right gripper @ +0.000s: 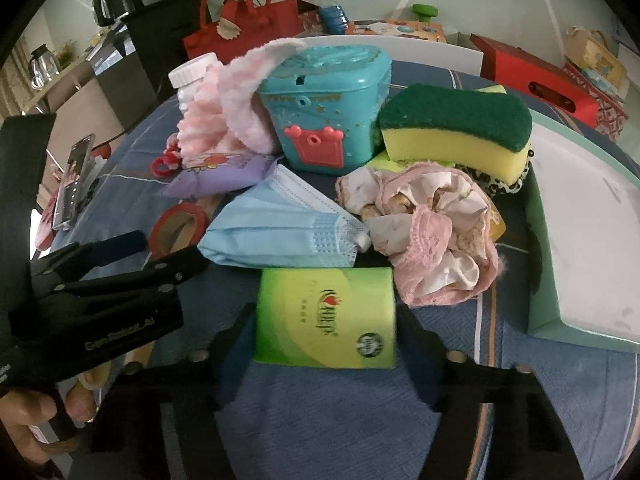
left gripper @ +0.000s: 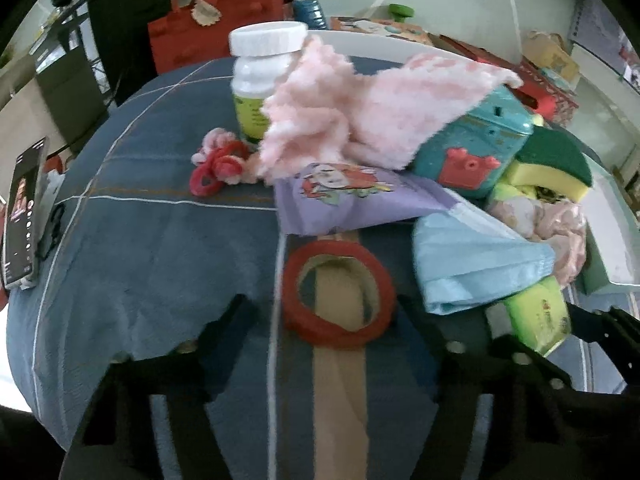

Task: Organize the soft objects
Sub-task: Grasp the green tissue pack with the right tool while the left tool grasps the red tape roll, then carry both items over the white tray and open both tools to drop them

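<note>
On the blue checked cloth lies a heap of soft and hard things. My left gripper is open around a red tape ring, with a gap at its left finger. My right gripper is shut on a green tissue pack, both pads against its sides. Behind the pack lie a blue face mask and a crumpled pink-and-cream cloth. A green-and-yellow sponge sits further back. A fluffy pink cloth drapes over a teal plastic box.
A white tray with green walls stands at the right. A purple printed pack, a white-capped bottle and a red keyring charm lie at the left of the heap. A phone stands at the far left edge.
</note>
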Tool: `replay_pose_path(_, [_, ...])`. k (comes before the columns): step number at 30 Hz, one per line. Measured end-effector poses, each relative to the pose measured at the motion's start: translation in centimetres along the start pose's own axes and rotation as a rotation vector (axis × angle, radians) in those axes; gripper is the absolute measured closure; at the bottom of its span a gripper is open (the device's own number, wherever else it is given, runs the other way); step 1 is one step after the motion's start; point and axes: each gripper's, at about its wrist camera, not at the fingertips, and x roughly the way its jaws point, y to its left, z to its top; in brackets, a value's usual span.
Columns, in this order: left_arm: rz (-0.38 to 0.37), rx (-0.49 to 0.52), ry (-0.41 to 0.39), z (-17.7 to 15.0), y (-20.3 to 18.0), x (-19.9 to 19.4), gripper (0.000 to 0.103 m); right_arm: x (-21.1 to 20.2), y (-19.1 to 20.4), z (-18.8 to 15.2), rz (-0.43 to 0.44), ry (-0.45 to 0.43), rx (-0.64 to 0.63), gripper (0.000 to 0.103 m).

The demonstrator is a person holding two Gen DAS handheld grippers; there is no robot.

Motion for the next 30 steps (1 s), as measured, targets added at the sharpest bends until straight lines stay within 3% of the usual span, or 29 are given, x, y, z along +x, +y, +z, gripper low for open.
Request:
replay_pose_path(3, [-0.012, 0.016, 0.003, 0.1, -0.9, -0.1, 0.047, 0.0, 0.1, 0.0, 0.003, 0.0, 0.004, 0.036])
replay_pose_path(10, [-0.032, -0.015, 0.0, -0.5, -1.2, -0.7, 0.048, -0.2, 0.1, -0.2, 0.014, -0.002, 0.011, 0.036])
replay_pose_path(20, [0.001, -0.057, 0.008, -1.3, -0.1, -1.6, 0.048, -0.9, -0.8, -0.6, 0.046, -0.009, 0.046, 0.036])
replay_pose_path(30, [0.018, -0.074, -0.029, -1.0, -0.1, -5.7, 0.048, -3.6, -2.2, -1.2, 0.072, -0.041, 0.082, 0.036])
